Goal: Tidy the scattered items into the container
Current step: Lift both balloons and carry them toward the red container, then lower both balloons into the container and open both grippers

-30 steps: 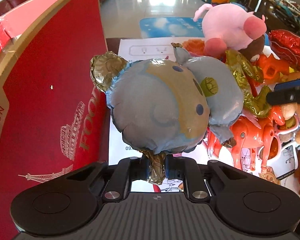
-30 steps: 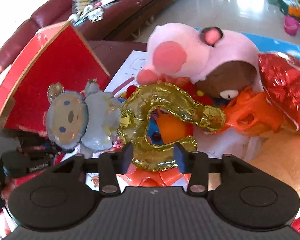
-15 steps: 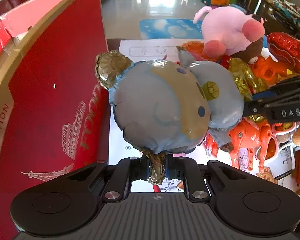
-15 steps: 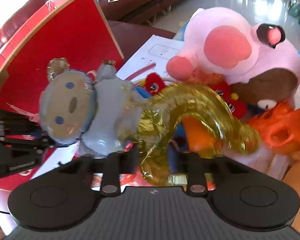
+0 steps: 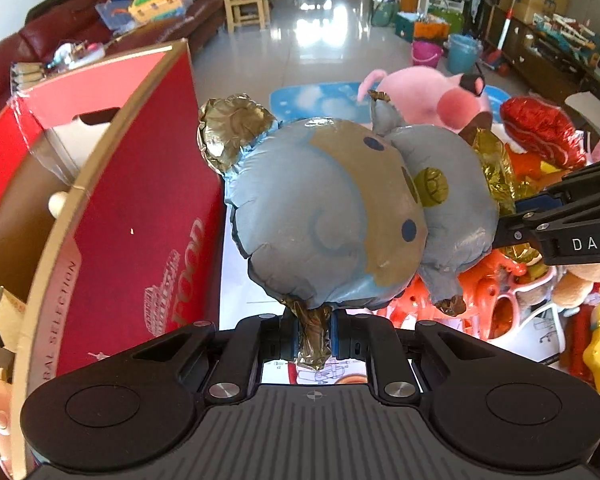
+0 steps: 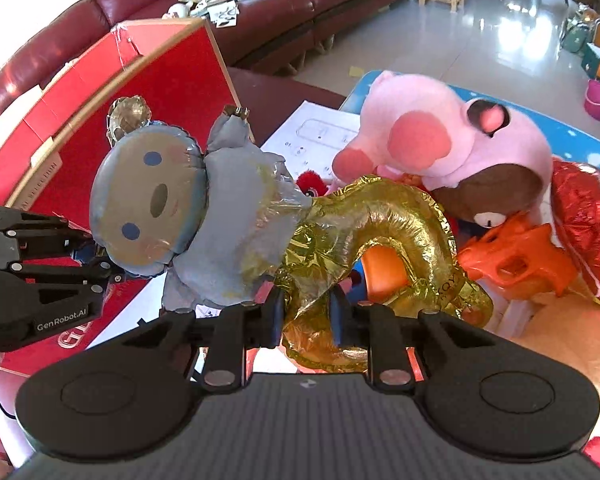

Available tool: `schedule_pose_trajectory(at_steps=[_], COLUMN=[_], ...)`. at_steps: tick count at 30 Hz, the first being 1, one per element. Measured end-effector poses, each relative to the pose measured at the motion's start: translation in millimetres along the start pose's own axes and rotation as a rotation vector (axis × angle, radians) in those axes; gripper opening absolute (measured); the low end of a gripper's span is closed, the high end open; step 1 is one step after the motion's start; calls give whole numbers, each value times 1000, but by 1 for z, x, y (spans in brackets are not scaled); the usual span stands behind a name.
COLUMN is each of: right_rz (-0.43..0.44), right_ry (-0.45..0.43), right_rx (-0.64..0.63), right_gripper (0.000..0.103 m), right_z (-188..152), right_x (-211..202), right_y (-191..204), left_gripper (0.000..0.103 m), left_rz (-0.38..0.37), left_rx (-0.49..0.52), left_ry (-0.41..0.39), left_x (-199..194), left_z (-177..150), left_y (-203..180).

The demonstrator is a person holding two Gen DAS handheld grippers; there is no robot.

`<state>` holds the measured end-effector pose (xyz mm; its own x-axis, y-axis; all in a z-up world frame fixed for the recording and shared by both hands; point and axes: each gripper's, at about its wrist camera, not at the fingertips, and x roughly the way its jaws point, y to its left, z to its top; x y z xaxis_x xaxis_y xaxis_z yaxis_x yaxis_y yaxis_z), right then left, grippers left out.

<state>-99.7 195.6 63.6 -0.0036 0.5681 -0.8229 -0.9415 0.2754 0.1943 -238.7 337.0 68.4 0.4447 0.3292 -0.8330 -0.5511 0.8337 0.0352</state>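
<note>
A blue-grey foil doll balloon [image 5: 340, 216] hangs in the air, and my left gripper [image 5: 314, 334] is shut on its crumpled gold tail. The right wrist view shows the same balloon [image 6: 172, 208] face-on, with the left gripper [image 6: 80, 256] at its head. Pressed against the doll's body is a gold foil balloon [image 6: 380, 220]. My right gripper [image 6: 306, 312] has that balloon's crumpled end between its pads, the jaws closing on the foil. The open red cardboard box [image 5: 148, 200] stands just left of both balloons. My right gripper [image 5: 508, 224] enters the left wrist view from the right.
A pink plush pig [image 6: 440, 140], a red foil balloon [image 6: 584, 216], an orange plastic toy [image 6: 516, 256] and other toys crowd the table to the right. Printed sheets [image 6: 320, 132] lie under them. A dark red sofa [image 6: 300, 8] runs behind the box.
The right gripper's jaws have closed from wide apart onto the gold balloon and lifted it. The left gripper has risen with the blue doll balloon, so more of the box's inside shows.
</note>
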Motion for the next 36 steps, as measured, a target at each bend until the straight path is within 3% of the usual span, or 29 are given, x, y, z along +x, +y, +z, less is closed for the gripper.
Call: schedule_pose_trajectory(at_steps=[5, 11, 18, 24, 27, 29, 30, 31, 32, 34, 36], right_rz=[8, 38, 93, 126, 128, 119, 113, 104, 94, 101, 108], right_ry=[-38, -130, -201, -201, -201, -206, -211, -217, -225, -220, -210], right_rx=[-27, -132, -236, -275, -285, -283, -280, -278, -276, -277, -270], right_gripper=[26, 26, 26, 30, 38, 62, 70, 84, 90, 90, 90], right_z=[9, 51, 119, 166, 176, 178, 178, 177, 177, 177, 175], right_x=[-20, -37, -32, -5, 7, 15, 16, 18, 20, 23, 25], right_y=[12, 54, 124, 173, 187, 193, 195, 195, 196, 195, 193], left_gripper=[12, 16, 22, 22, 22, 22, 37, 42, 46, 76, 92], left_rz=[20, 73, 169, 224, 248, 257, 263, 273, 289, 307, 326], left_rx=[-17, -96, -256, -393, -431, -453, -462, -477, -494, -519, -508], left_ry=[-40, -120, -150, -107, -69, -45, -36, -31, -27, -25, -45], left_x=[-25, -71, -100, -90, -78, -66, -61, -57, -53, -49, -49], left_z=[0, 17, 41, 46, 43, 43, 42, 41, 40, 39, 39], left_y=[4, 45, 138, 213, 239, 252, 257, 262, 268, 274, 273])
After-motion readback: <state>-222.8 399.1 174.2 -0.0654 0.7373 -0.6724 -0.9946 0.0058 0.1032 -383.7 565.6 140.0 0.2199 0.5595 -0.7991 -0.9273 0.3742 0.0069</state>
